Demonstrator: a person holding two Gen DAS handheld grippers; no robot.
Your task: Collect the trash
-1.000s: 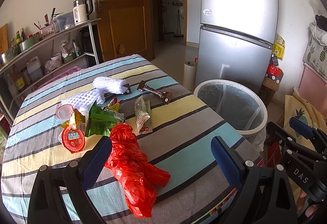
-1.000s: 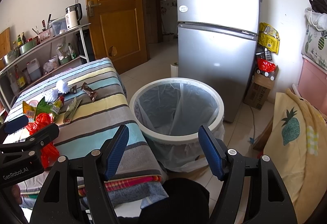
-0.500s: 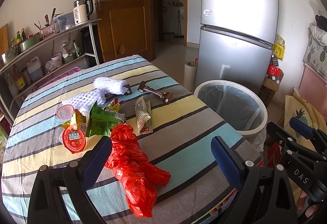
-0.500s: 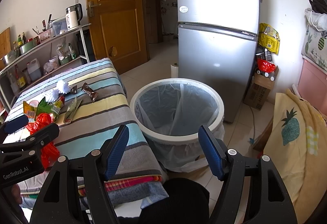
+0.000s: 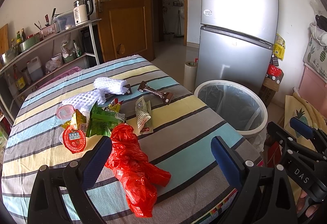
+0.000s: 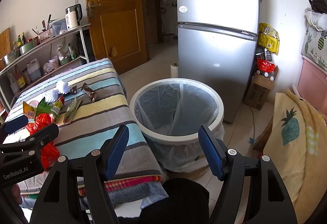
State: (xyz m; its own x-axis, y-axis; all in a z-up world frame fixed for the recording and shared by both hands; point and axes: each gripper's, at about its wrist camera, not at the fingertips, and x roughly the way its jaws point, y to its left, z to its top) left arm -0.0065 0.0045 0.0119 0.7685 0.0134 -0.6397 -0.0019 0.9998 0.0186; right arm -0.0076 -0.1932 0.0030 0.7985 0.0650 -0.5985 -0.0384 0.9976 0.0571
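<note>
Left gripper (image 5: 161,154) wide open, empty, over red bag (image 5: 134,164) on table (image 5: 184,142). Right gripper (image 6: 163,148) wide open, empty, near bin (image 6: 176,109).

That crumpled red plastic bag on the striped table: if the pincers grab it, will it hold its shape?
Probably not. The red plastic bag is thin, wrinkled film, so it should flop and dangle. It looks light, likely easy to lift. Its glossy surface may slip unless the open left gripper pinches a bunched fold.

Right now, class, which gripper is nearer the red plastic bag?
Left. The left gripper hangs open right over the red plastic bag; the right gripper is open off the table's edge, facing the bin.
</note>
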